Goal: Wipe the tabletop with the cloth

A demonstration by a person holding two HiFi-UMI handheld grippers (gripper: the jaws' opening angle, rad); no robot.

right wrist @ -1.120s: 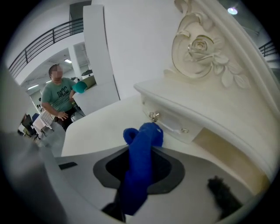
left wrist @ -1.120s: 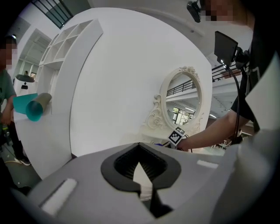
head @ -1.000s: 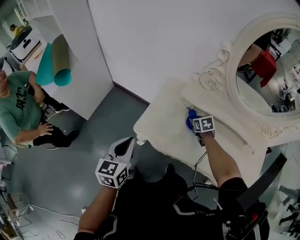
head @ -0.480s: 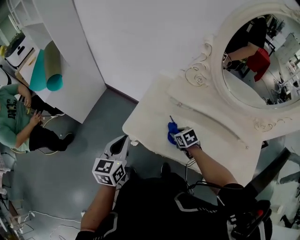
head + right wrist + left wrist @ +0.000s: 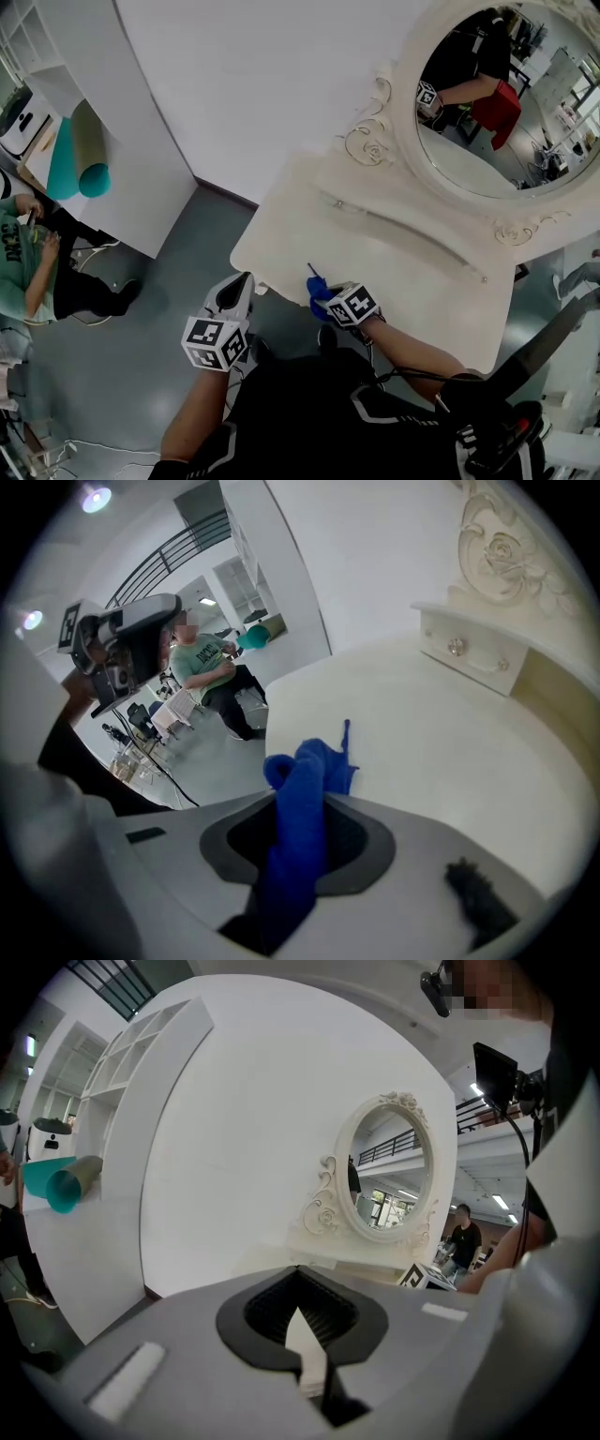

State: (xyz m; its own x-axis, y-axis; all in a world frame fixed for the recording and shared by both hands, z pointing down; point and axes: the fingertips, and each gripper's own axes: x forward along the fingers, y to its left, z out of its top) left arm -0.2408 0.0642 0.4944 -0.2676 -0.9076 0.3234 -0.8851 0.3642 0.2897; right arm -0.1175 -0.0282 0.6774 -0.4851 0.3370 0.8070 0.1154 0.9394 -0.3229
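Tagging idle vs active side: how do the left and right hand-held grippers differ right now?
The left hand-held gripper has its jaws together on nothing; the right hand-held gripper is shut on the blue cloth. The left one hangs off the table, over the floor; the right one is at the near edge of the tabletop, and its cloth appears to touch the surface. Shared: each carries a marker cube.

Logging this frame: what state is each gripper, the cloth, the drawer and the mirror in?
left gripper, jaws shut, empty, held off the table.
right gripper, jaws shut on the cloth.
cloth, bunched, free end on the tabletop near its front edge.
drawer, closed.
mirror, upright at the table's back.
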